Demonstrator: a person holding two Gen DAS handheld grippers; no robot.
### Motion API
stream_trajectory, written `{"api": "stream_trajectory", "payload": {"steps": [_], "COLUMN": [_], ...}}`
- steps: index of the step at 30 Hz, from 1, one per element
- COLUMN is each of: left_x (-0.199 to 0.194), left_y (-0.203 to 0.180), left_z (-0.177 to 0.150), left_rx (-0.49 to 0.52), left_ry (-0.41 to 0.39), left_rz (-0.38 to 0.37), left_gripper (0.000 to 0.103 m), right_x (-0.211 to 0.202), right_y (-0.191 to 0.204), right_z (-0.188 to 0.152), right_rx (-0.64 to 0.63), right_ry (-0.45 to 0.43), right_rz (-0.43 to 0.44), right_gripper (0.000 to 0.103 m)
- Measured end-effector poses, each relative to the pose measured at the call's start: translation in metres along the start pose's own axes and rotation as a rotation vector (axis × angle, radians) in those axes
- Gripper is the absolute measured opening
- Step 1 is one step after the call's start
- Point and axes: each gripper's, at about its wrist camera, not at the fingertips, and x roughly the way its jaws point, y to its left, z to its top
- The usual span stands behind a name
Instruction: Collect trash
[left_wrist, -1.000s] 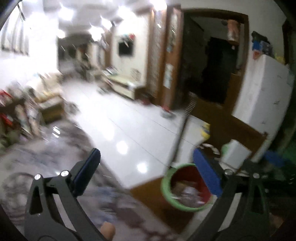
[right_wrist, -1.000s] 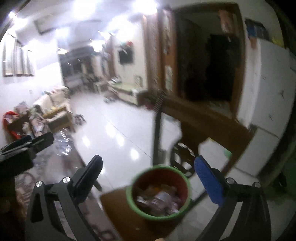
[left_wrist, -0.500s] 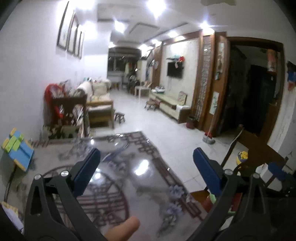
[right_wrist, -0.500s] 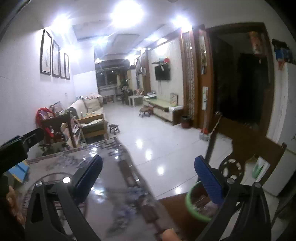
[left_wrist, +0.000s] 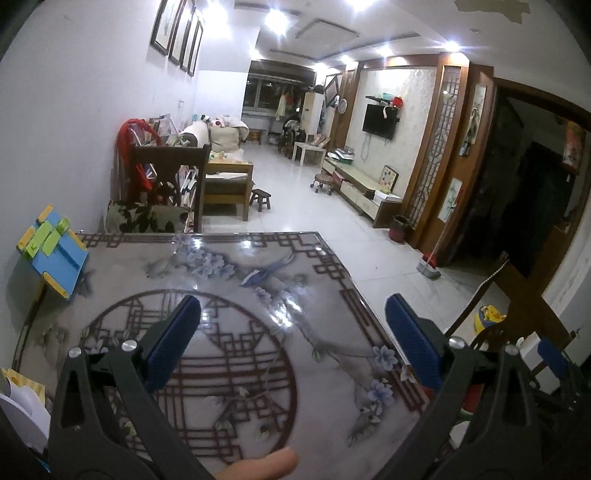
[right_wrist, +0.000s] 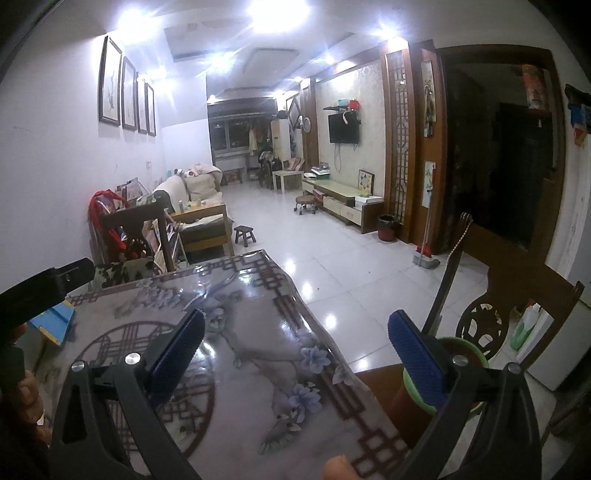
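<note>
Both claws, left gripper and right gripper, gape empty; no trash shows on table, so handling is unjudgeable.

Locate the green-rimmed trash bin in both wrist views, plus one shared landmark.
Left wrist: barely in view; a red sliver of the trash bin shows low right, behind the left tool's right finger.
Right wrist: lower right, green rim of the bin beside the table edge, partly behind the right tool.
Shared landmark: wall TV.
</note>
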Motion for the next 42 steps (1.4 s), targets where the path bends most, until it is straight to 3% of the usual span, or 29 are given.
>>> {"api": "stream_trajectory", "payload": {"steps": [42], "left_x": [-0.011], "left_y": [-0.011], "left_z": [0.008], "left_rx": [0.029], "left_ry": [-0.001], "left_rz": [-0.033], "left_gripper": [0.098], "right_x": [-0.012], "right_y": [-0.005], "right_z": [-0.009], "right_rx": [0.021], "right_ry": [0.013], "right_rz": [-0.014], "right_gripper": [0.096]}}
